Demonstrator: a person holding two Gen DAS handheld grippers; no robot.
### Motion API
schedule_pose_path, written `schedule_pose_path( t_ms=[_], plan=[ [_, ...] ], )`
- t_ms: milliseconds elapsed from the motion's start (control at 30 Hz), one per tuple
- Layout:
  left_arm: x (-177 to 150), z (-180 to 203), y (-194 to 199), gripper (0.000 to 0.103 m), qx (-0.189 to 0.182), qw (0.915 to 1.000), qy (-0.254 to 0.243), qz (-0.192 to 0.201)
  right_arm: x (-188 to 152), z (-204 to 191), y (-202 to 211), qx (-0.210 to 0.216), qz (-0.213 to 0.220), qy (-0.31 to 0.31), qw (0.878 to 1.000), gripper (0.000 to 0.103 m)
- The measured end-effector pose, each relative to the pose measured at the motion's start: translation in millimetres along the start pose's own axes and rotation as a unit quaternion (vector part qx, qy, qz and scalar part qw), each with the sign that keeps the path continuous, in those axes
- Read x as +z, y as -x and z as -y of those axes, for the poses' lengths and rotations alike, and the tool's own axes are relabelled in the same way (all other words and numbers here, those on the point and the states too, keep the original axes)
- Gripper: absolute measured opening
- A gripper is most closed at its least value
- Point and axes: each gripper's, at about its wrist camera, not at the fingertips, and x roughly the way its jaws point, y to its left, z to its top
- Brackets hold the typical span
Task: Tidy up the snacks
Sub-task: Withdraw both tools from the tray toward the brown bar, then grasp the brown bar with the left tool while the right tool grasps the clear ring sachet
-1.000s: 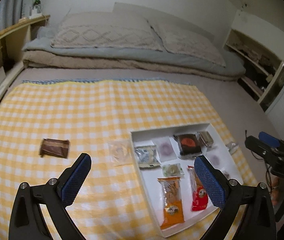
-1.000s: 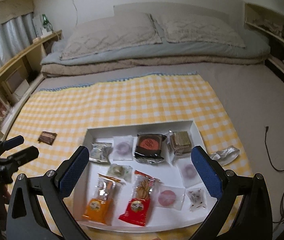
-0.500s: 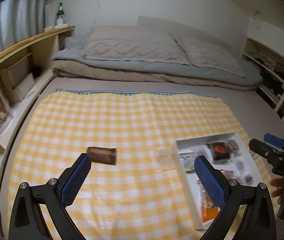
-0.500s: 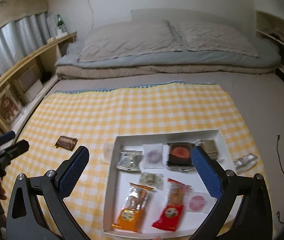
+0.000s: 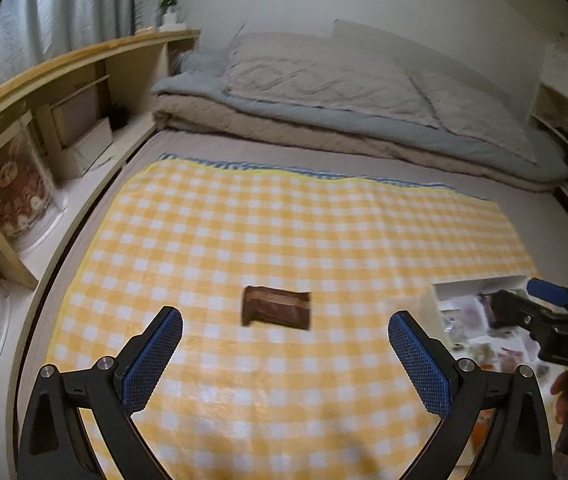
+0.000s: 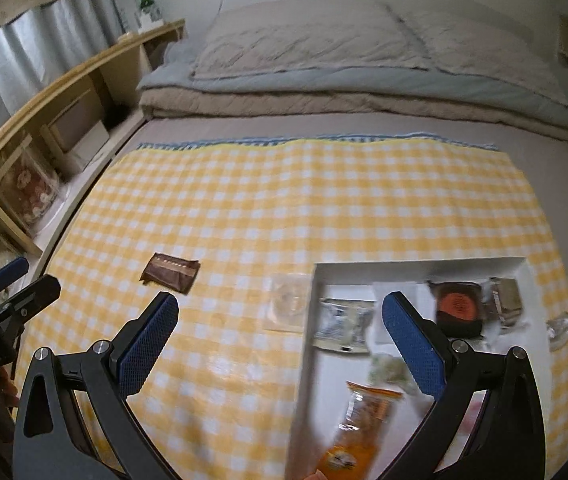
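Tray [image 6: 424, 266] holds approx. six wrapped snacks incl. orange packet [image 6: 358, 426]; brown bar [image 5: 277, 306] outside; both tools agape, empty.

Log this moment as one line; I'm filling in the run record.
left gripper: open, aimed at brown packet on cloth | right gripper: open, empty | tray: holds snacks

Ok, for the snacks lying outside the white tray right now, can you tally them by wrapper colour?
brown packet: 1
clear packet: 1
silver packet: 1
Total: 3 outside the white tray
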Motion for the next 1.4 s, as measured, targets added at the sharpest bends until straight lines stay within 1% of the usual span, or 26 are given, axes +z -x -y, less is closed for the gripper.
schedule_pose_path(
  t_ms=[167, 233, 267, 300, 333, 400, 433, 500, 533, 600, 700, 767, 833, 933, 1000, 1067, 1133, 1200, 1233, 1300, 1333, 1400],
  plan=[
    [10, -17, -40, 0.103, 0.020, 0.9995, 0.015, -0.017, 4, -13, -32, 0.002, -0.028, 0.020, 0.999, 0.103],
    [14, -20, -55, 0.103, 0.023, 0.9993, 0.021, -0.020, 5, -15, -47, 0.006, -0.046, 0.027, 0.999, 0.098],
    [17, -21, -63, 0.103, 0.024, 0.9992, 0.024, -0.021, 6, -15, -55, 0.011, -0.057, 0.031, 0.998, 0.085],
    [19, -22, -70, 0.103, 0.024, 0.9991, 0.027, -0.021, 6, -17, -65, 0.010, -0.070, 0.039, 0.997, 0.070],
    [20, -22, -78, 0.103, 0.023, 0.9991, 0.029, -0.021, 6, -18, -72, 0.005, -0.080, 0.048, 0.996, 0.064],
    [23, -21, -94, 0.103, 0.021, 0.9990, 0.032, -0.023, 4, -22, -90, -0.016, -0.100, 0.074, 0.992, 0.040],
    [23, -20, -100, 0.103, 0.019, 0.9990, 0.032, -0.024, 3, -25, -101, -0.026, -0.113, 0.093, 0.989, 0.033],
    [24, -15, -115, 0.103, 0.016, 0.9991, 0.030, -0.027, 2, -27, -118, -0.046, -0.136, 0.114, 0.983, 0.007],
    [23, -15, -121, 0.103, 0.014, 0.9991, 0.029, -0.029, 1, -27, -125, -0.053, -0.143, 0.121, 0.981, 0.004],
    [24, -10, -136, 0.103, 0.012, 0.9990, 0.023, -0.035, 0, -28, -138, -0.070, -0.160, 0.140, 0.975, 0.001],
    [24, -6, -155, 0.103, 0.011, 0.9989, 0.018, -0.042, -6, -32, -158, -0.094, -0.182, 0.177, 0.963, 0.000],
    [24, -5, -166, 0.103, 0.013, 0.9988, 0.014, -0.045, -13, -35, -169, -0.108, -0.198, 0.202, 0.953, 0.000],
    [24, -5, -175, 0.103, 0.016, 0.9986, 0.013, -0.048, -21, -38, -181, -0.128, -0.213, 0.231, 0.941, 0.000],
    [23, -9, -187, 0.103, 0.019, 0.9983, 0.021, -0.051, -31, -40, -195, -0.150, -0.224, 0.265, 0.926, 0.000],
    [23, -14, -196, 0.103, 0.021, 0.9978, 0.034, -0.052, -33, -42, -199, -0.154, -0.221, 0.282, 0.921, 0.000],
    [22, -20, -202, 0.103, 0.023, 0.9972, 0.048, -0.052, -32, -42, -199, -0.139, -0.216, 0.277, 0.926, 0.000],
    [20, -25, -205, 0.103, 0.028, 0.9964, 0.061, -0.052, -29, -40, -196, -0.104, -0.217, 0.257, 0.936, 0.000],
    [20, -27, -211, 0.103, 0.033, 0.9957, 0.069, -0.053, -28, -41, -194, -0.082, -0.216, 0.250, 0.940, 0.000],
    [20, -28, -214, 0.103, 0.035, 0.9953, 0.072, -0.054, -28, -43, -193, -0.059, -0.218, 0.244, 0.943, 0.000],
    [19, -27, -221, 0.103, 0.038, 0.9950, 0.073, -0.056, -29, -45, -191, -0.014, -0.230, 0.229, 0.946, 0.000],
    [18, -25, -223, 0.103, 0.039, 0.9949, 0.073, -0.057, -30, -48, -190, -0.003, -0.234, 0.230, 0.945, 0.000],
    [18, -23, -227, 0.103, 0.040, 0.9950, 0.070, -0.060, -28, -53, -186, 0.006, -0.230, 0.239, 0.943, 0.000]
  ],
)
